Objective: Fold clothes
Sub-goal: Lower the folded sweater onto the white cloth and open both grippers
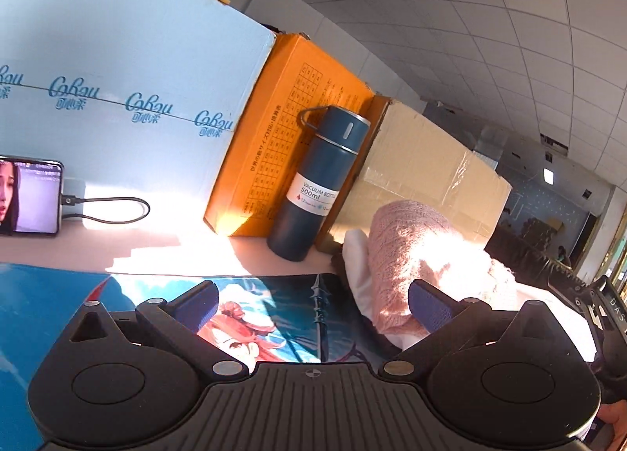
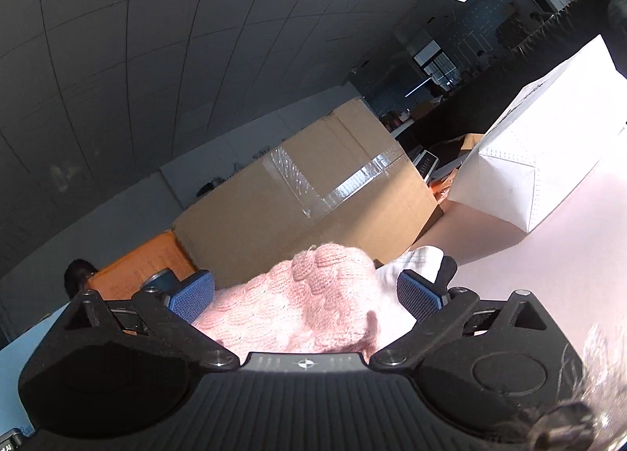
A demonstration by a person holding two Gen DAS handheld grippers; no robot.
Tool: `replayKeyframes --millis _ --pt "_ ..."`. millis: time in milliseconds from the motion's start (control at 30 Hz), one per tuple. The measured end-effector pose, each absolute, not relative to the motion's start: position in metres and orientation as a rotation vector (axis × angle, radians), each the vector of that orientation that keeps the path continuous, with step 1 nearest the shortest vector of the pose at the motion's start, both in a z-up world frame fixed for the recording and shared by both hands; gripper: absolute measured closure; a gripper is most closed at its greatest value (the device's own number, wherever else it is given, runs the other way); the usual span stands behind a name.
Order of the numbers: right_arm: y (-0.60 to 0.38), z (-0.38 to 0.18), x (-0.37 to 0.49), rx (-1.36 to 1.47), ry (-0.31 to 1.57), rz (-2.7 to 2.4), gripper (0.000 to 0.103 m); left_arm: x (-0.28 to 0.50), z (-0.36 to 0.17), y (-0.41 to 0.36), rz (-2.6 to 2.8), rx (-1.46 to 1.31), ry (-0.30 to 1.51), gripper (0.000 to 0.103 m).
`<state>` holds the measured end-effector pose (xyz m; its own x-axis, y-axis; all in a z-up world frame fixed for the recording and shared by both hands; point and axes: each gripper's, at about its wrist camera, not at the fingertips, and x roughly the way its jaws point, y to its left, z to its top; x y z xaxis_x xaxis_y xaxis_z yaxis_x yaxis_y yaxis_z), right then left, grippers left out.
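A pink knitted sweater [image 1: 415, 251] lies bunched on a white garment [image 1: 358, 255] at the right of the table. My left gripper [image 1: 313, 308] is open and empty, low over a blue printed mat [image 1: 270, 317]; its right finger [image 1: 429, 308] stands close in front of the sweater. In the right wrist view the pink sweater [image 2: 309, 302] fills the gap of my right gripper [image 2: 305, 296], whose jaws stand wide open around it without clamping. The white garment [image 2: 415, 260] shows behind it. The right gripper's body shows at the left view's right edge [image 1: 603, 317].
A blue vacuum bottle [image 1: 319, 184] stands against an orange box [image 1: 286, 129]. A light blue carton [image 1: 117, 78] and a brown cardboard box [image 1: 427, 176] stand behind. A phone [image 1: 29, 196] with a cable lies at left. A white bag [image 2: 537, 145] stands at right.
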<state>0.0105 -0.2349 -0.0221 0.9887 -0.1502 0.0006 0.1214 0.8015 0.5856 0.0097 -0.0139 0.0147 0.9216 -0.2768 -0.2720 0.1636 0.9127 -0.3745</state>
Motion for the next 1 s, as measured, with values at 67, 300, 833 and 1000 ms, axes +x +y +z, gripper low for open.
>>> replayKeyframes --millis 67,300,833,1000 --pt "-0.215 -0.022 0.005 0.585 -0.031 -0.154 0.000 -0.001 0.014 -0.009 -0.242 -0.341 0.324 0.000" --pt "-0.146 -0.022 -0.013 0.448 0.026 -0.182 0.000 -0.041 0.010 0.005 -0.259 -0.215 0.250 0.000" --pt "-0.057 -0.025 -0.036 0.123 0.000 -0.418 0.000 -0.068 0.006 0.027 -0.137 -0.047 0.033 0.000" --pt "-0.050 -0.025 -0.035 0.078 -0.009 -0.435 0.000 -0.068 0.005 0.025 -0.129 -0.022 0.038 0.000"
